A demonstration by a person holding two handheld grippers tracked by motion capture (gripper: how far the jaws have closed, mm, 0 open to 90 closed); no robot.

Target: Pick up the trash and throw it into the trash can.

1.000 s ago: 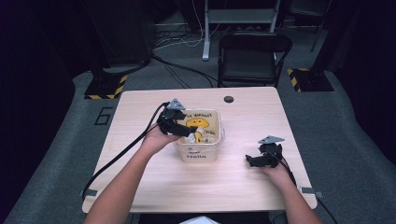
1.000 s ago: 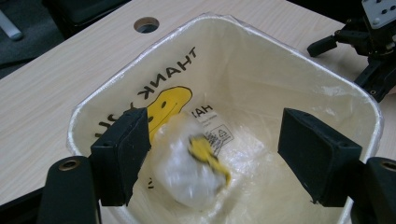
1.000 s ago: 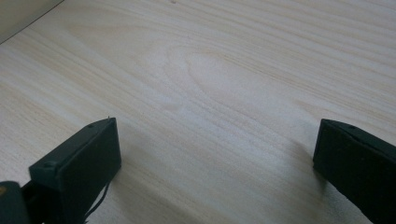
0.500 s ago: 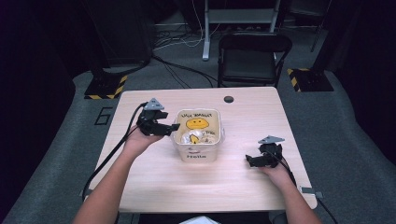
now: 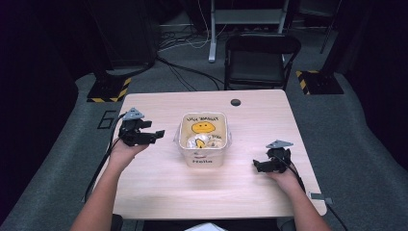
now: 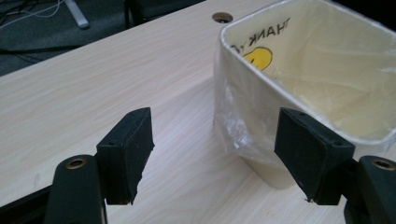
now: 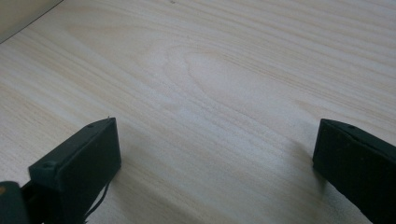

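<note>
Hovering just left of the bin (image 5: 203, 144), the left claw (image 5: 155, 134) is released, jaws wide and empty, one jaw close to the bin's near wall in the left gripper view. The right claw (image 5: 260, 166) rests low on the counter (image 5: 159, 183), well apart from the bin on its right, also released and holding nothing. The bin stands mid-counter, lined with a thin plastic bag (image 6: 233, 126) printed with a smiley; something pale and crumpled lies inside, too small to name. The likely trouble is the bag: its loose skirt hangs over the rim and down the side, so a jaw passing close could snag it and drag the liner out or tip the light bin. A sideways nudge from the left claw would probably slide the bin, since nothing braces it.
</note>
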